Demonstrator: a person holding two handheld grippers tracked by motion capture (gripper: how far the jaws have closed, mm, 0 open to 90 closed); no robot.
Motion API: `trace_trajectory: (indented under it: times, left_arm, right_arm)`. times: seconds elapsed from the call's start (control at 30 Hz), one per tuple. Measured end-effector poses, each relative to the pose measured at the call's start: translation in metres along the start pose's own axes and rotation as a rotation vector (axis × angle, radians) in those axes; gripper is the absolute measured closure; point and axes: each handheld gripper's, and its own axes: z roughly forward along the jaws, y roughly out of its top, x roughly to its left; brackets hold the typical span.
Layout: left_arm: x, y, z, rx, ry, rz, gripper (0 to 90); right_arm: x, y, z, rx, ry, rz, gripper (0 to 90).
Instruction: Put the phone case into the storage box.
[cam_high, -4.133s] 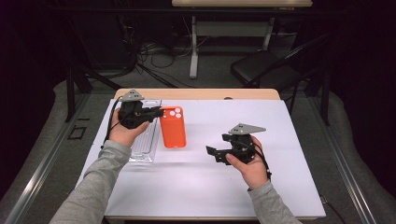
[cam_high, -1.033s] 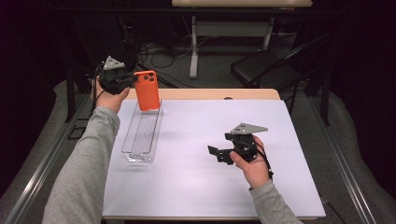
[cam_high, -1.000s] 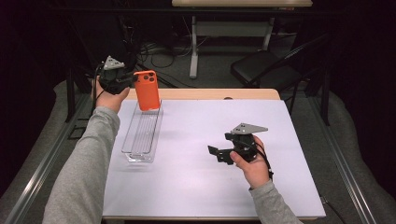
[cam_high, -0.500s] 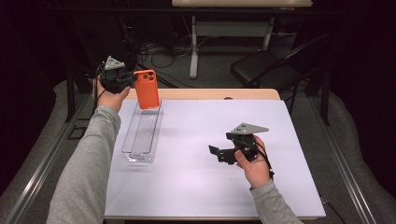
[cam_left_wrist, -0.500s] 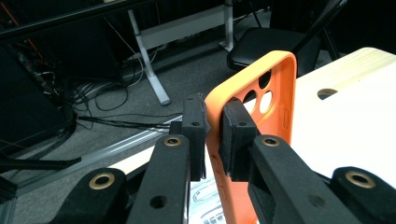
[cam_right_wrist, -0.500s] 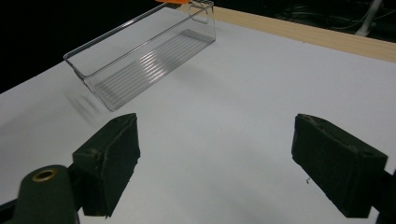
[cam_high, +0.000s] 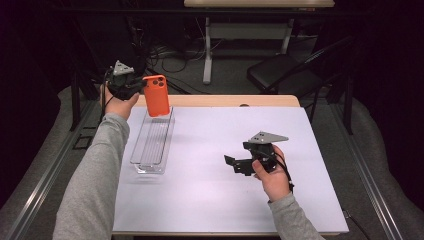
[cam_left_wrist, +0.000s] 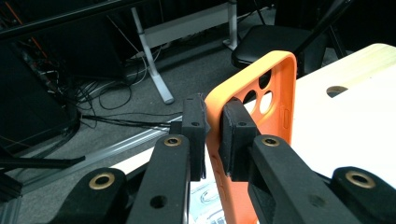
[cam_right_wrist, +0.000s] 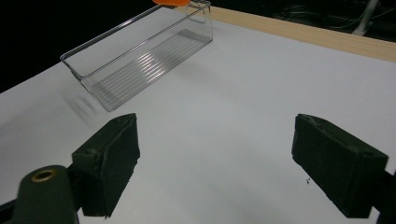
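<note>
Left gripper view shows the left gripper (cam_left_wrist: 212, 135) pinching the side wall of an orange phone case (cam_left_wrist: 261, 93), empty and upright above the far end of the clear plastic bin (cam_high: 152, 142). It looks light and bendy – a rim grip suits it. Right of the bin, the right gripper (cam_right_wrist: 229, 163) hovers open over the white tabletop (cam_high: 210, 200) – dark room beyond, a chair (cam_high: 280, 72).
</note>
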Motion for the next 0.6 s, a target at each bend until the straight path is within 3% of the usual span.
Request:
trace_trajectory:
  times: [0.6]
  left_arm:
    - [-0.002,-0.01,0.019,0.017,0.033,0.07,81.7]
  right_arm:
    - [-0.004,0.0,-0.003,-0.009,-0.017,0.006,14.7]
